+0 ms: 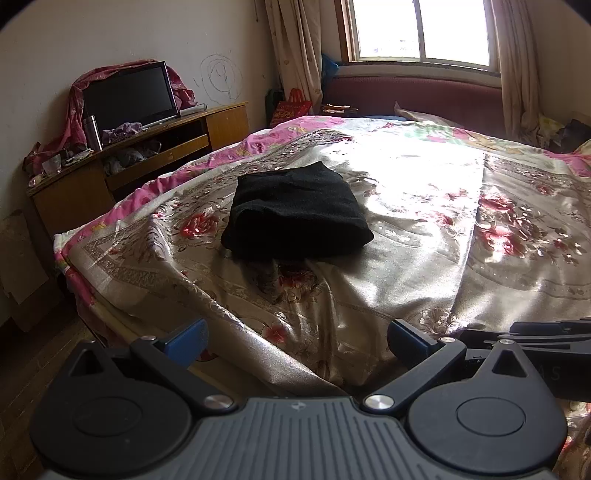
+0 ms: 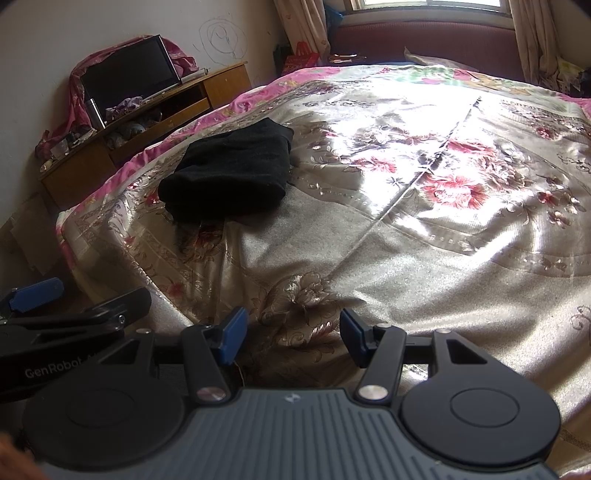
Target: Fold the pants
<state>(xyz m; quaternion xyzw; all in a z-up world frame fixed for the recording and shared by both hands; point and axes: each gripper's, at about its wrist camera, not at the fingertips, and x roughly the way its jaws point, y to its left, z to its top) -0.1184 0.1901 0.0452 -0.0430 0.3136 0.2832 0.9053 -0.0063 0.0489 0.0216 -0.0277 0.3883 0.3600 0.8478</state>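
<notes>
pants (image 1: 295, 210): matt black knit cloth | bedspread (image 1: 424, 258): glossy satin | TV cabinet (image 1: 225, 122): smooth wood

A bed (image 1: 406, 258) under a shiny floral bedspread (image 1: 480, 229) with a pink border fills the room, with a dark television (image 1: 129, 96) draped in red cloth (image 1: 75, 110) on a wooden cabinet (image 1: 74, 192) at left, and beige curtains (image 1: 295, 48) framing a bright window (image 1: 421, 29) behind.
</notes>
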